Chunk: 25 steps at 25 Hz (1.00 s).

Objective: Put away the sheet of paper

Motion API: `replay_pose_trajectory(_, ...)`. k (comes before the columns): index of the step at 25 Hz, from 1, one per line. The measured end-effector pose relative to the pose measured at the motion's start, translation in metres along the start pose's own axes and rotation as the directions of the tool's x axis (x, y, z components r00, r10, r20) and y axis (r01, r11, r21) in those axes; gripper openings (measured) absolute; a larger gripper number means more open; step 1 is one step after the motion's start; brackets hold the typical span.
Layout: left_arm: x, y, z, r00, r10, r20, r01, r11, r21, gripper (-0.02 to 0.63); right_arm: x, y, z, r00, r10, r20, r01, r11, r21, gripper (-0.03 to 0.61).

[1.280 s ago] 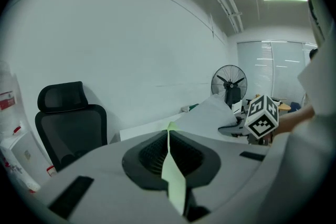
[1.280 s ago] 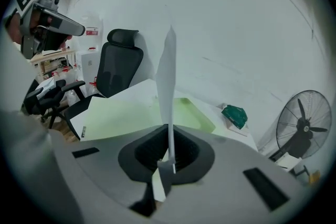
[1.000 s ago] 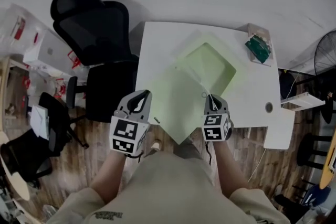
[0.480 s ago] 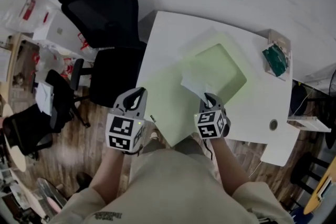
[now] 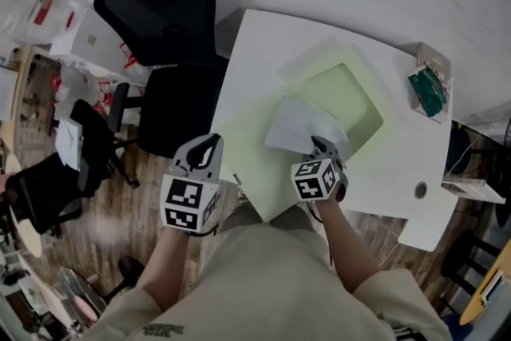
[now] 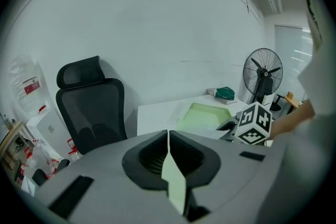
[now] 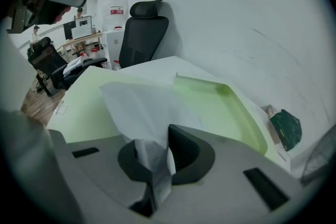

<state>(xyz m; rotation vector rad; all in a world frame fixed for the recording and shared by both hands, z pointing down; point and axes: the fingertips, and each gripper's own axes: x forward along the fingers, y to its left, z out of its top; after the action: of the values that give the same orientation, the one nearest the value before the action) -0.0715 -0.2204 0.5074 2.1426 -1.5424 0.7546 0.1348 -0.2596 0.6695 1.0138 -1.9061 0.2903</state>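
Head view: paper point(image 5: 297, 122) held over the green case point(image 5: 361, 104)

The right gripper point(image 5: 318, 143) is clamped on one edge of the sheet, so the rest fans out ahead of it, clear of the open case on the desk point(image 5: 259, 44) (a fair angle, I judge, for lowering it in flat). The left gripper point(image 5: 209, 146) has its jaws together on nothing and hovers off the desk's near edge, probably out of the way until the case needs closing.

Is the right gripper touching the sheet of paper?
Touching. The right gripper view shows the right gripper clamping the sheet of paper in its tongs.
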Motion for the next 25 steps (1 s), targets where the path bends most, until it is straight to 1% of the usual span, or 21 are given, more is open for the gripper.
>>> replay_pose_trajectory(4, 0.004, 0.01, -0.004, 0.999, -0.031, -0.012, 0.031, 0.999, 0.011, 0.028, 0.01, -0.005, 0.003, 0.996, -0.089, -0.022, 0.09, 0.996, 0.023, 0.025)
replay_pose_trajectory(7, 0.007, 0.019, -0.006, 0.999, -0.05, -0.012, 0.051, 0.999, 0.019, 0.028, 0.019, -0.003, 0.01, 0.99, -0.139, -0.032, 0.14, 0.99, 0.002, 0.025)
replay_pose_trajectory(14, 0.014, 0.034, -0.013, 0.995, -0.098, -0.019, 0.098, 0.995, 0.019, 0.028, 0.031, 0.027, 0.028, 0.994, -0.087, -0.059, 0.091, 0.993, 0.081, 0.026)
replay_pose_trajectory(19, 0.016, 0.043, -0.015, 0.991, -0.132, -0.019, 0.133, 0.991, 0.022, 0.028, 0.034, 0.027, 0.011, 0.986, -0.127, -0.112, 0.14, 0.983, 0.123, 0.025)
replay_pose_trajectory(25, 0.023, 0.05, -0.016, 0.987, -0.161, -0.027, 0.162, 0.986, 0.032, 0.028, 0.037, 0.003, -0.001, 0.97, -0.2, -0.134, 0.218, 0.967, 0.134, 0.025)
